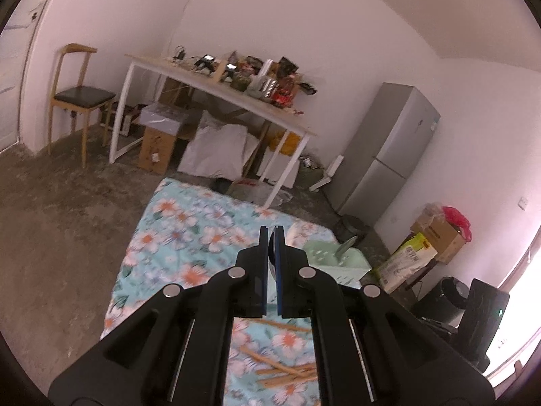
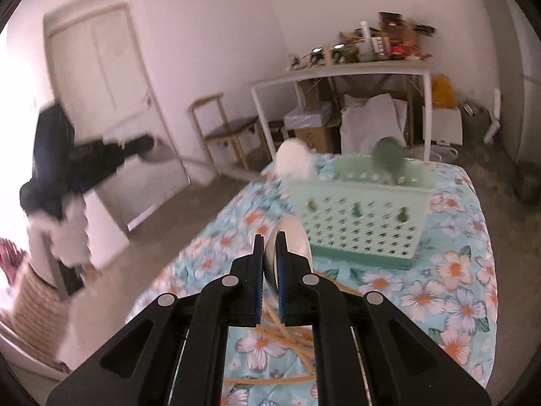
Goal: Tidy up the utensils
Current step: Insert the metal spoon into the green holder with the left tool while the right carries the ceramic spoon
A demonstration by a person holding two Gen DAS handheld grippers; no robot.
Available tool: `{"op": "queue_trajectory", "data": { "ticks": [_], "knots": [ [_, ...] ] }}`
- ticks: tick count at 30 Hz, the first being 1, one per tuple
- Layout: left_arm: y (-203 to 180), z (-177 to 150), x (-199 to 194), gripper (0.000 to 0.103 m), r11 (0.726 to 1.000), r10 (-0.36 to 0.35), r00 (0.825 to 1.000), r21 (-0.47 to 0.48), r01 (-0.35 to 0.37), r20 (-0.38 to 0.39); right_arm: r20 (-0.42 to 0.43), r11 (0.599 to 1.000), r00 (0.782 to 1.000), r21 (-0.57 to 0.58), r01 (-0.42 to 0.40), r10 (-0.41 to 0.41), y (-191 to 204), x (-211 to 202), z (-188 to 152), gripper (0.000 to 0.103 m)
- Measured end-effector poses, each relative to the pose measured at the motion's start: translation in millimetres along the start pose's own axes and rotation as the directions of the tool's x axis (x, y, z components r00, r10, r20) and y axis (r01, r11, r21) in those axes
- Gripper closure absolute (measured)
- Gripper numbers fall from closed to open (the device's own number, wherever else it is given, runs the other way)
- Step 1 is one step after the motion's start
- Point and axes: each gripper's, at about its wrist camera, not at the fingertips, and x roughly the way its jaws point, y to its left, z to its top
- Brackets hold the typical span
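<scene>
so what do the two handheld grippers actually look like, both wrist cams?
Same build on both. The left gripper and the right gripper are matte black plastic, with angular linkage arms pinned by round silver rivets and thin metal guide rods along the body. Each has two flat parallel fingers faced with blue ridged pads. No cables or markings show.

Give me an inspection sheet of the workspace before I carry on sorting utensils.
Surface: floral cloth covering the table.
Job's things: mint perforated basket holding a white spoon and a green spoon; wooden chopsticks loose on the cloth.
Clutter: nothing seen.
Grippers: left gripper shut on a spoon; right gripper shut on a metal spoon.
Cables: nothing seen.
Surroundings: white desk piled with items, wooden chair, grey fridge, cardboard boxes.
</scene>
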Motion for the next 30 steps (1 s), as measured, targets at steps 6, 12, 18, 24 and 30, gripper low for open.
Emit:
{"op": "queue_trajectory", "data": {
  "ticks": [6, 12, 18, 24, 30],
  "knots": [
    [-32, 15, 19, 0.100, 0.997, -0.005, 1.000, 0.083, 0.003, 0.019, 0.092, 0.998, 0.996, 0.058, 0.004, -0.010, -24, -26, 17, 0.096],
    [-60, 25, 42, 0.100, 0.982, 0.044, 0.998, 0.180, -0.050, 0.036, 0.173, 0.998, 0.985, 0.061, 0.005, -0.016, -36, -52, 31, 0.096],
    [-86, 28, 72, 0.100, 0.942, 0.124, 0.991, 0.307, -0.132, 0.044, 0.235, 0.998, 0.972, 0.065, -0.014, -0.002, -46, -71, 41, 0.096],
    [-107, 21, 113, 0.100, 0.874, 0.226, 0.974, 0.441, -0.204, 0.003, 0.305, 0.994, 0.950, 0.070, -0.087, 0.061, -55, -93, 51, 0.096],
    [-111, 13, 157, 0.100, 0.878, 0.227, 0.969, 0.450, -0.161, -0.097, 0.336, 0.995, 0.940, 0.062, -0.082, 0.057, -61, -103, 59, 0.096]
  ]
}}
